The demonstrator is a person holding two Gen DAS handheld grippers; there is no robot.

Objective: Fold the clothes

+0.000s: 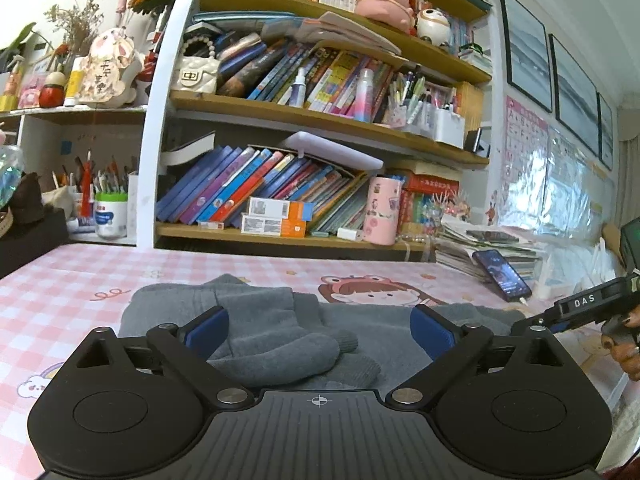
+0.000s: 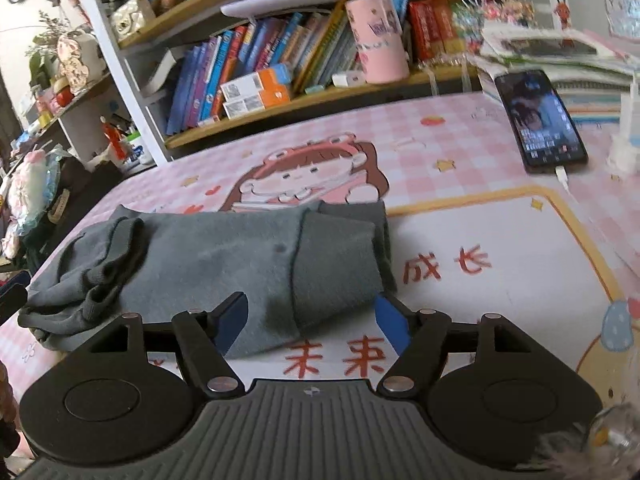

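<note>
You held the left gripper (image 1: pixel 320 330) nearly level, jaws spread wide, gripping nothing. The right gripper (image 2: pixel 310 326) tilted downward, jaws apart over the near edge of the folded grey knit garment (image 2: pixel 240 264) on the pink checked cloth (image 2: pixel 460 148).

Both wrist cameras look low and close across the pink tablecloth (image 1: pixel 60 280) toward the bookshelf (image 1: pixel 320 236), the right one tilted further down, and both share the grey garment (image 2: pixel 224 248) and phone (image 2: pixel 540 120).

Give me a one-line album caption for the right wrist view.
Open right gripper over a folded grey sweater on a pink checked desk mat.
</note>
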